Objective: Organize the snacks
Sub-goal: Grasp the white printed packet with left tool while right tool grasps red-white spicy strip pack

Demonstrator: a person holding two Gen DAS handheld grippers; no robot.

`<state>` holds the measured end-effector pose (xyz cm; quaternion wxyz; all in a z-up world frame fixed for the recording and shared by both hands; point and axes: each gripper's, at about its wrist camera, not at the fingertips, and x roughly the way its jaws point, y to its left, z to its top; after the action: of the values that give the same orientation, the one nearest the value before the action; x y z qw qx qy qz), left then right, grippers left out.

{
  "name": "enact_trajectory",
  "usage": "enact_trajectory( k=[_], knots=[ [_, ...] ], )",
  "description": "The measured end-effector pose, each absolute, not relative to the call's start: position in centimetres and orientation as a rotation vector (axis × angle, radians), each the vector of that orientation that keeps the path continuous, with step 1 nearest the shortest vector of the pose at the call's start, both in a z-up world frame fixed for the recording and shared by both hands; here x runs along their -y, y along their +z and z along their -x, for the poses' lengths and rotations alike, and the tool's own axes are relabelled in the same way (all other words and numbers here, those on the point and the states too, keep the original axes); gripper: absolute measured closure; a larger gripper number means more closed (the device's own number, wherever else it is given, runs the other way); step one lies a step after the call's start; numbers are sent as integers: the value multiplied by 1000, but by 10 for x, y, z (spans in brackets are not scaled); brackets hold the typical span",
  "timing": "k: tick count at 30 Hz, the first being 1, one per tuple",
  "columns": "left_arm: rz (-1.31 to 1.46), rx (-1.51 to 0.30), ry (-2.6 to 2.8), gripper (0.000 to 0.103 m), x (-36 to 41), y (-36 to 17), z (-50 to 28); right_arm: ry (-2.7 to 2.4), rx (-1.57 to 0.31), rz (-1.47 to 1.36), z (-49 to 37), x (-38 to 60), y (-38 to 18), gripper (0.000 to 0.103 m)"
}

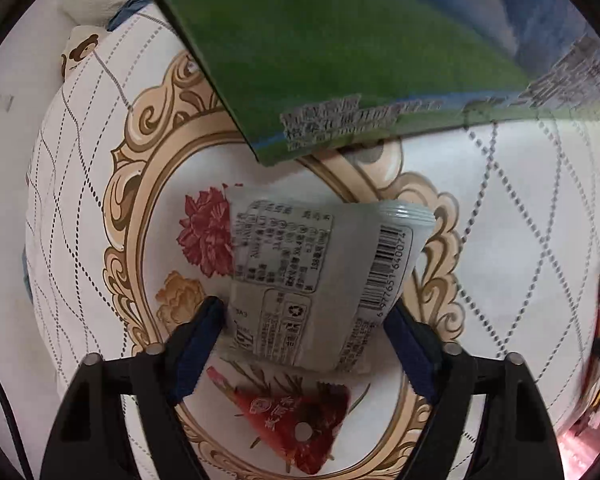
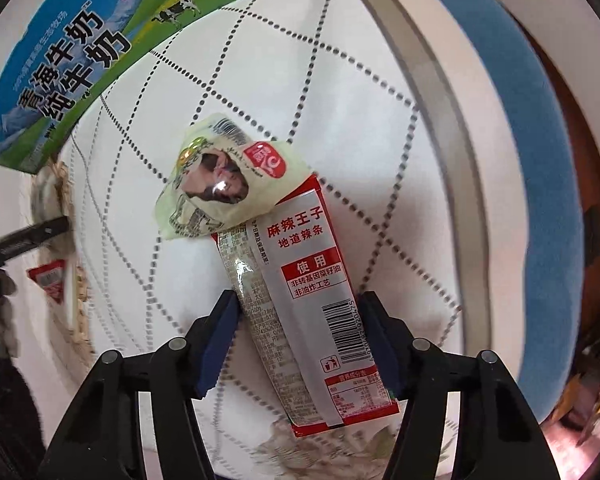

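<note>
my left claw (image 1: 304, 316) points straight down at a pale grey snack packet (image 1: 316, 276) that lies back side up, barcode and fine print showing, inside the gold scrolled frame printed on the white quilted tablecloth (image 1: 520, 220). the blue pads (image 1: 204, 340) sit at the packet's two side edges, narrowed in around it, and they look to be touching it, though i cannot tell for sure that they press. just under the packet, nearer to me, a small red triangular packet (image 1: 300, 420) lies flat on the cloth. a green and blue milk carton (image 1: 340, 60) fills the top of the left view, its lower edge hanging over the frame print above the grey packet. my right claw (image 2: 300, 332) tilts steeply down over a long red and silver spicy strip packet (image 2: 308, 292), which lies lengthwise between the pads; both pads stand right at its long edges, partly closed, seemingly in contact. the far end of that packet is overlapped by a pale yellow-green packet (image 2: 216, 188) with a dark picture on its front, resting on the same cloth. in the right view the milk carton (image 2: 72, 48) stands at upper left, and a blue cushion (image 2: 520, 160) curves past the table's edge on the right.
</note>
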<state>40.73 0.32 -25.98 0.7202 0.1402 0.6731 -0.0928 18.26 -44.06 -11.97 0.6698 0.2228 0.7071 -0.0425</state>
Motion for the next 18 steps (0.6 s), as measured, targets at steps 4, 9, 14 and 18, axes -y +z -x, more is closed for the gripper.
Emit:
enact_trajectory(
  k=[4, 9, 14, 18],
  knots=[
    [-277, -1493, -219, 47, -1, -250, -389, -83, -1559, -436, -188, 438, -102, 38],
    [-167, -1558, -240, 48, 10, -248, -338, -52, -1587, -251, -200, 425, -106, 35],
    [-71, -1622, -267, 48, 26, -256, -302, -33, -1608, -287, -199, 421, -116, 35],
    [-56, -1634, -258, 44, 27, -268, -312, -5, -1616, -270, -186, 407, -114, 35]
  ],
)
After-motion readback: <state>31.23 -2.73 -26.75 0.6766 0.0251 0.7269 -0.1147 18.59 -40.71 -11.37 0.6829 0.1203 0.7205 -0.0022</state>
